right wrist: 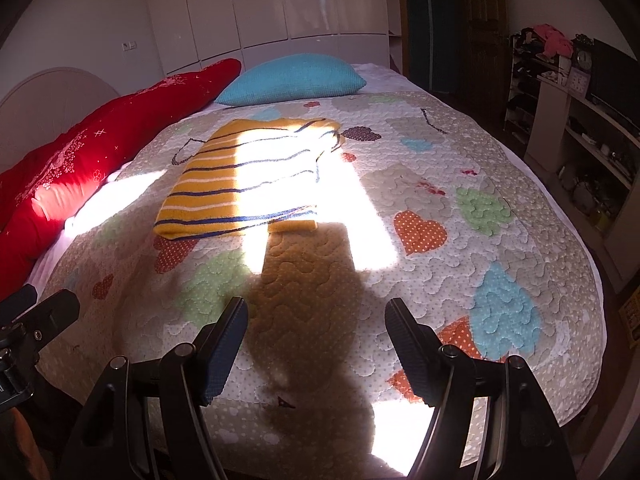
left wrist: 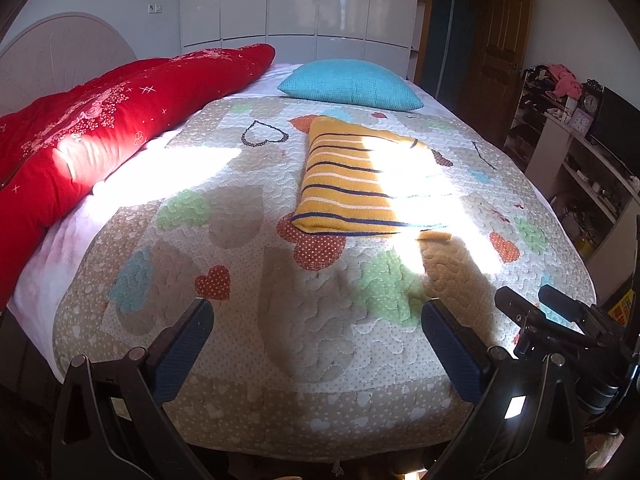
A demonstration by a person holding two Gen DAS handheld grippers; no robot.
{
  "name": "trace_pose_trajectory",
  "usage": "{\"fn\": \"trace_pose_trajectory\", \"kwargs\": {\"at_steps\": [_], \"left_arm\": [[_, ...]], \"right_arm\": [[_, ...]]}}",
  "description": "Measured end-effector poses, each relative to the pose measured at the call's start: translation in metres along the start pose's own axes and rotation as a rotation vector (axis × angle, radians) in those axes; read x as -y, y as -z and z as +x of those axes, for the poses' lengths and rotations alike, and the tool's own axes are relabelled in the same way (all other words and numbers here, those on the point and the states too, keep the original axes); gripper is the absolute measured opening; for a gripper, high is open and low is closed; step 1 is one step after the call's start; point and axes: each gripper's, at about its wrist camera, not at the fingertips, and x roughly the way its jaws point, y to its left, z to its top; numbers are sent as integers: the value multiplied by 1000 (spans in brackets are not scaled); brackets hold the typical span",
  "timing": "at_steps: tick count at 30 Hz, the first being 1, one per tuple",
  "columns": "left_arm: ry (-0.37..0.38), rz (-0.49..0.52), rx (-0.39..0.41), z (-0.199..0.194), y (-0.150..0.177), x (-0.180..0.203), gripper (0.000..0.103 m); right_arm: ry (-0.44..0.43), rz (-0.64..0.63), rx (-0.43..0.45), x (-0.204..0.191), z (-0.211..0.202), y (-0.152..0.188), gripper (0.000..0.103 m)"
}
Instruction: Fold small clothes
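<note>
A small yellow sweater with dark blue and white stripes (left wrist: 360, 184) lies folded in a flat rectangle on the bed's quilted heart-patterned cover (left wrist: 224, 240), partly in bright sunlight. It also shows in the right wrist view (right wrist: 240, 176). My left gripper (left wrist: 318, 320) is open and empty near the foot of the bed, well short of the sweater. My right gripper (right wrist: 316, 320) is open and empty, also back from the sweater. The right gripper's body shows at the right edge of the left wrist view (left wrist: 560, 320).
A red duvet (left wrist: 100, 128) lies along the bed's left side by the headboard. A teal pillow (left wrist: 348, 84) sits at the far end. White wardrobes (left wrist: 296, 0) stand behind. Shelves with clutter and a clock (left wrist: 588, 128) stand to the right.
</note>
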Motion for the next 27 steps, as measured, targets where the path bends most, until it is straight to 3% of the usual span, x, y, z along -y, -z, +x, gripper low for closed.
{"fn": "trace_pose_trajectory", "kwargs": {"at_steps": [27], "left_arm": [[38,-4,-36,4,8,5,103]], "right_arm": [[16,3,-18,1,2,7,78]]}}
